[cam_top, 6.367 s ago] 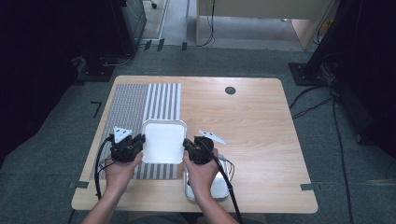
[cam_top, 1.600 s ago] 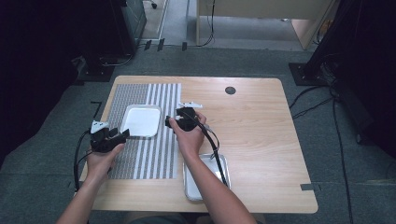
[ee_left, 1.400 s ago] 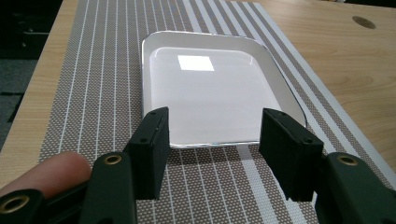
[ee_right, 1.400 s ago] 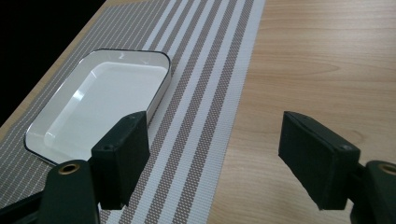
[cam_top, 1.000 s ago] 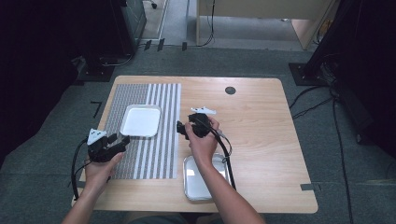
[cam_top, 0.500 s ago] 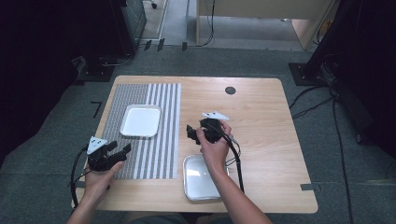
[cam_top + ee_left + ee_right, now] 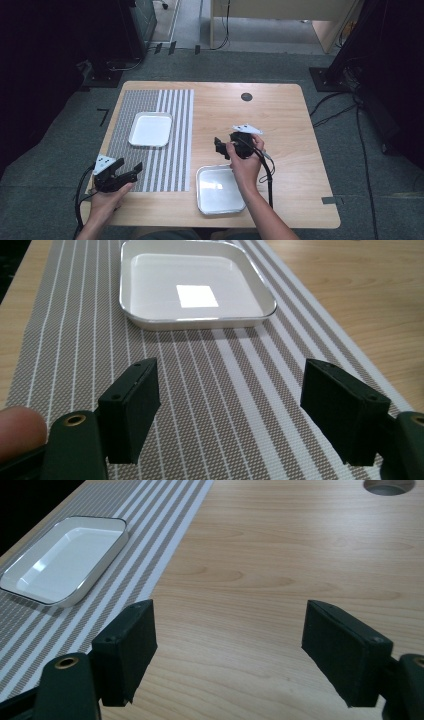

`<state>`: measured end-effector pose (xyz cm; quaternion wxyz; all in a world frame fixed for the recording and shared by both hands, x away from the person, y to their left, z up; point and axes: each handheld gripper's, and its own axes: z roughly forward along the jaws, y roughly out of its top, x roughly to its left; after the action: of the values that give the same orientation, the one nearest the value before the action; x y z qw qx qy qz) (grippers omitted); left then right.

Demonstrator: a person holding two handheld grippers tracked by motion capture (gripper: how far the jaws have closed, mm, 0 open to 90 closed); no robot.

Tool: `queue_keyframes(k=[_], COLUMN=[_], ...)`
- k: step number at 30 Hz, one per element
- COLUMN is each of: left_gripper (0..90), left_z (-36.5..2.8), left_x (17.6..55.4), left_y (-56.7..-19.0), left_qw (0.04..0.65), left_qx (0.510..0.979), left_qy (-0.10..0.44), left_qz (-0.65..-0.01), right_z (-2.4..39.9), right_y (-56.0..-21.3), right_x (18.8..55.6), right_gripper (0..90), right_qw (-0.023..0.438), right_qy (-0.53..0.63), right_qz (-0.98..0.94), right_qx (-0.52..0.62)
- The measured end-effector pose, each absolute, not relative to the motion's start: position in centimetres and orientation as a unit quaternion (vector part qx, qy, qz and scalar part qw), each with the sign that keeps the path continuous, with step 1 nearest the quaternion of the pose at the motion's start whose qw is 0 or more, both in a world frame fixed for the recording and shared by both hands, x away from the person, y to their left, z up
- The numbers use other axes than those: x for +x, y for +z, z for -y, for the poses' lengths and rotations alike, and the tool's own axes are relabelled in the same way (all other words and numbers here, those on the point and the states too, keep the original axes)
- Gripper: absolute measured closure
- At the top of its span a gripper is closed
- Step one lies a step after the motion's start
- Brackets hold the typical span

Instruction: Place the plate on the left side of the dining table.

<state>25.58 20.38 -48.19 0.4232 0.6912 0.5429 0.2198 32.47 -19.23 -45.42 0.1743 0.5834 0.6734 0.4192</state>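
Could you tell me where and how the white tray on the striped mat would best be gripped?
Probably by its raised rim. The white tray lies flat on the striped mat, shallow, too wide to span. In the left gripper view its near edge faces the open left gripper: come in low from that side, one jaw over the rim, one under.

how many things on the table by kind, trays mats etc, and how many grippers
white tray: 1
metal tray: 1
striped mat: 1
grippers: 2, left gripper and right gripper, both open
total: 5
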Motion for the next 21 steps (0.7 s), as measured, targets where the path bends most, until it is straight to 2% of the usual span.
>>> queue_keyframes(k=[21], left_gripper=[22.8], left_z=[-22.4], left_x=[23.9], left_y=[-49.7], left_qw=[0.397], left_qx=[0.682], left_qy=[0.239], left_qz=[-0.566], right_z=[26.6], right_y=[-46.8], right_x=[29.0], right_gripper=[22.2], right_qw=[0.195], right_qy=[0.410], right_qz=[-0.648], right_qx=[0.612])
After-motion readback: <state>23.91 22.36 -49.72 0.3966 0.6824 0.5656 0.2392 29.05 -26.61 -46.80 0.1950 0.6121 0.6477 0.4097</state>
